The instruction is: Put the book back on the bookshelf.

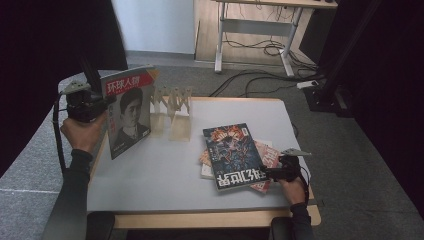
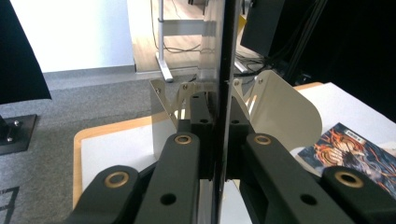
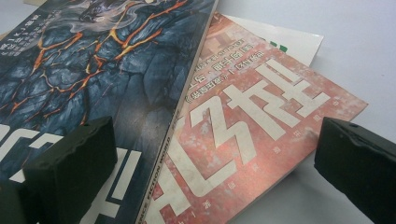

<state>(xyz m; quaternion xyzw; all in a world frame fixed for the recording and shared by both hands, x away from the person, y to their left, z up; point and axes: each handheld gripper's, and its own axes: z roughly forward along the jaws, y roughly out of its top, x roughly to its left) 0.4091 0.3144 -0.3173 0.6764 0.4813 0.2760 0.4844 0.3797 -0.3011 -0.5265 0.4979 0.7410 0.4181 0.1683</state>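
Note:
My left gripper (image 1: 102, 104) is shut on the left edge of a portrait magazine (image 1: 127, 112) with a red title band, holding it upright above the table's left side. In the left gripper view the magazine (image 2: 225, 46) shows edge-on between the closed jaws (image 2: 217, 116), with the pale slotted rack (image 2: 280, 112) just behind it. The rack (image 1: 172, 112) stands at the table's back middle. My right gripper (image 1: 264, 173) is open at the near right corner of a pile topped by a dark lava-patterned magazine (image 1: 231, 154). Its jaws (image 3: 212, 172) straddle that cover (image 3: 93, 70) and a red magazine (image 3: 266, 116).
The grey table (image 1: 150, 180) has a wooden rim. A white booklet (image 3: 289, 39) lies beneath the red magazine. Behind the table, a desk frame (image 1: 260, 30) and cables (image 1: 260, 77) sit on the carpet. Dark curtains flank both sides.

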